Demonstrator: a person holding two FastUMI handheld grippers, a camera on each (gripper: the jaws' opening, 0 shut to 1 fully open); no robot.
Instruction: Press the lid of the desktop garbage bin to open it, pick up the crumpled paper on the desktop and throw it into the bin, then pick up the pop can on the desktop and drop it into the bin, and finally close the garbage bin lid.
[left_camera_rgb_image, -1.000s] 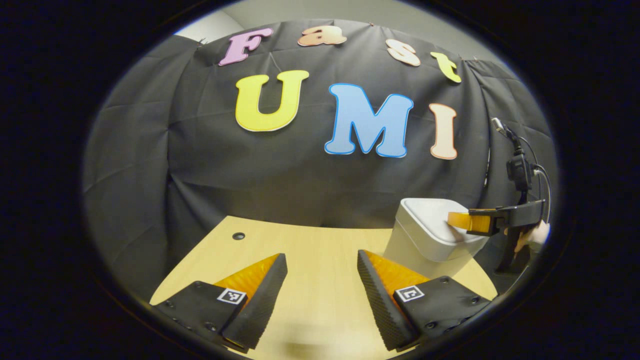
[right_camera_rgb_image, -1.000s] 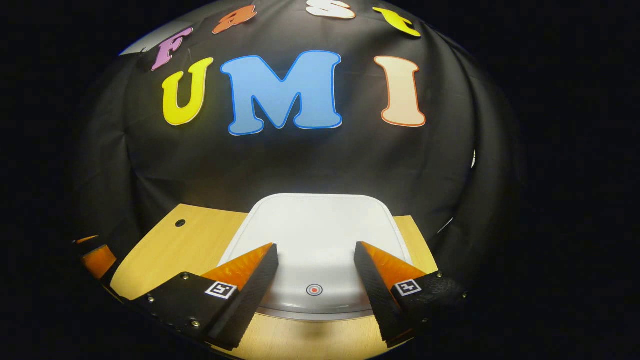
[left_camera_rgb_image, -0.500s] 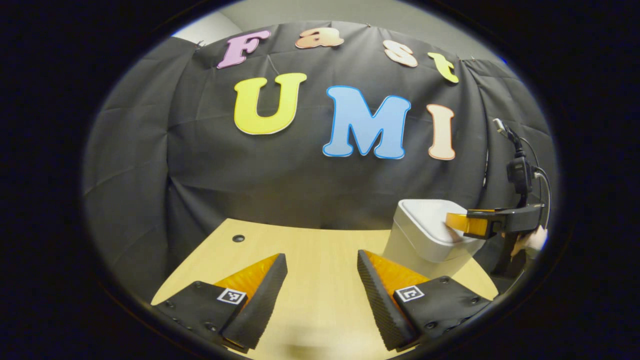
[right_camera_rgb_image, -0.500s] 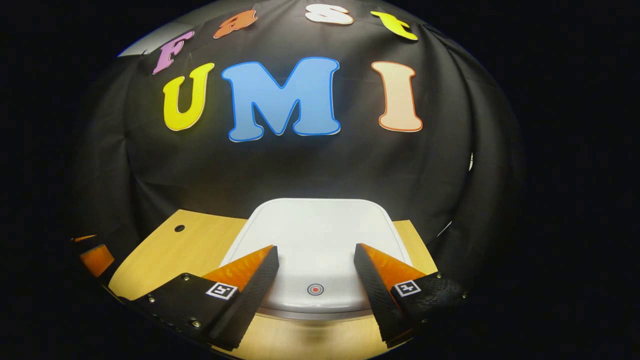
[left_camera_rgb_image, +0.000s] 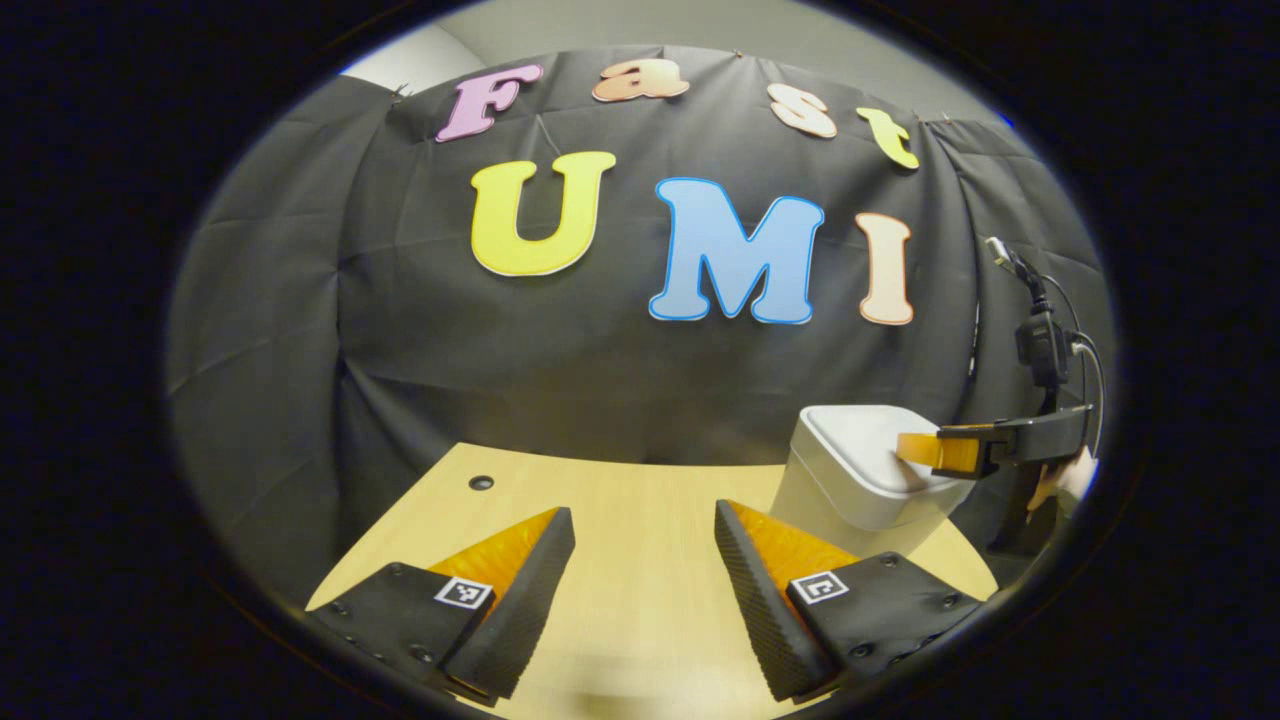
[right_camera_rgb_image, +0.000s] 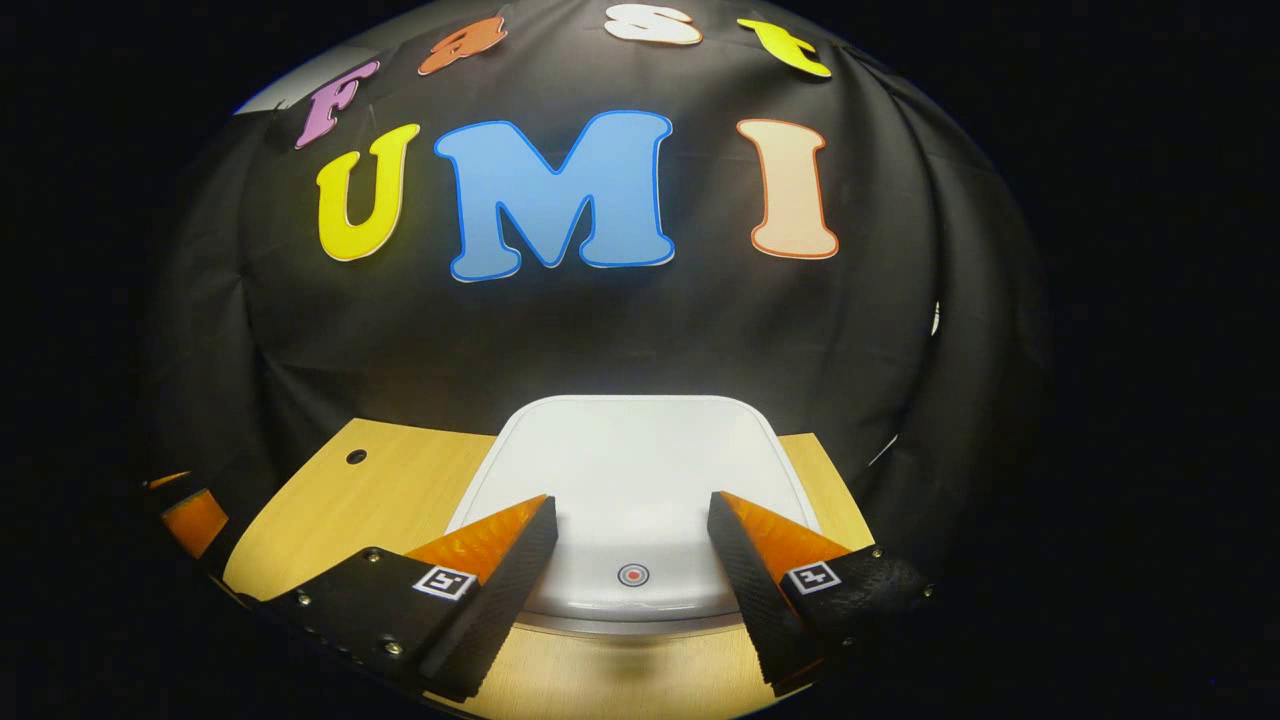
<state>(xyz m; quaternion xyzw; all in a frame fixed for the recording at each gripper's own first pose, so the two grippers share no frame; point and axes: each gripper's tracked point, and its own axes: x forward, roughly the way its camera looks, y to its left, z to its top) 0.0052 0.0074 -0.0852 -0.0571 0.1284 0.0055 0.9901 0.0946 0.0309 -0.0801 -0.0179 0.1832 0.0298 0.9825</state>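
The white desktop bin (left_camera_rgb_image: 850, 480) stands at the table's right end with its lid (right_camera_rgb_image: 630, 460) down. A small red round mark (right_camera_rgb_image: 632, 575) sits near the lid's front edge. My right gripper (right_camera_rgb_image: 630, 510) hovers open just over the front of the lid, its fingers on either side of that mark. In the left gripper view the right gripper (left_camera_rgb_image: 915, 447) reaches over the lid from the right, with a hand (left_camera_rgb_image: 1075, 475) behind it. My left gripper (left_camera_rgb_image: 640, 520) is open above bare wood, left of the bin, holding nothing.
The light wooden table (left_camera_rgb_image: 620, 500) has a small round hole (left_camera_rgb_image: 481, 482) at its back left. Black cloth hangs close behind the table and bin. A cabled black device on a stand (left_camera_rgb_image: 1040, 345) rises at the right. The left gripper (right_camera_rgb_image: 190, 515) shows at the far left.
Both views have shifted only slightly. The right gripper stays over the lid's front, the left one over the table; the lid remains down and nothing was grasped.
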